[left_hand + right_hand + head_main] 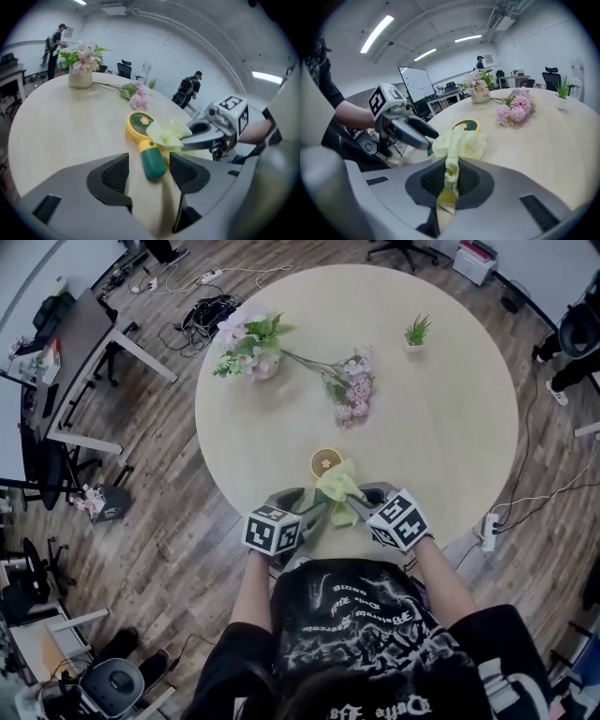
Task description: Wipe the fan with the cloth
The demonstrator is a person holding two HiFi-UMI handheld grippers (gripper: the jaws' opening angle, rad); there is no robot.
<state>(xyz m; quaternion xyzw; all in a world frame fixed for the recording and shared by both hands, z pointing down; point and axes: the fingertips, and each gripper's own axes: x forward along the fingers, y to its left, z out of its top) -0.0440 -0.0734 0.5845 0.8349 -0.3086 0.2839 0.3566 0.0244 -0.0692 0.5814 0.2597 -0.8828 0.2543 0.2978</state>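
Reference: we take the fan as the landmark. It lies flat on the round table, close to the edge nearest the person, with its yellow head pointing away from the person and its green handle toward them.

Cloth: the pale yellow cloth is bunched against the fan's right side and overlaps the joint between head and handle. One strip runs back from the fan into the right gripper.

Right gripper: the right gripper sits just right of the fan's handle. We read its jaws as pressed together on the cloth strip, whose end hangs out below the pads.

Left gripper: the left gripper sits at the fan's handle end, on its left side. Its jaws stand spread. The green handle tip lies in the gap, and we see clearance between the handle and each pad.

Vase: a vase of flowers stands well beyond the fan's head, off to the left.

Sprig: a pink flower sprig lies on the table beyond the fan's head, its stem running toward the vase.

Potted plant: a small potted plant stands well beyond the fan, off to the right.
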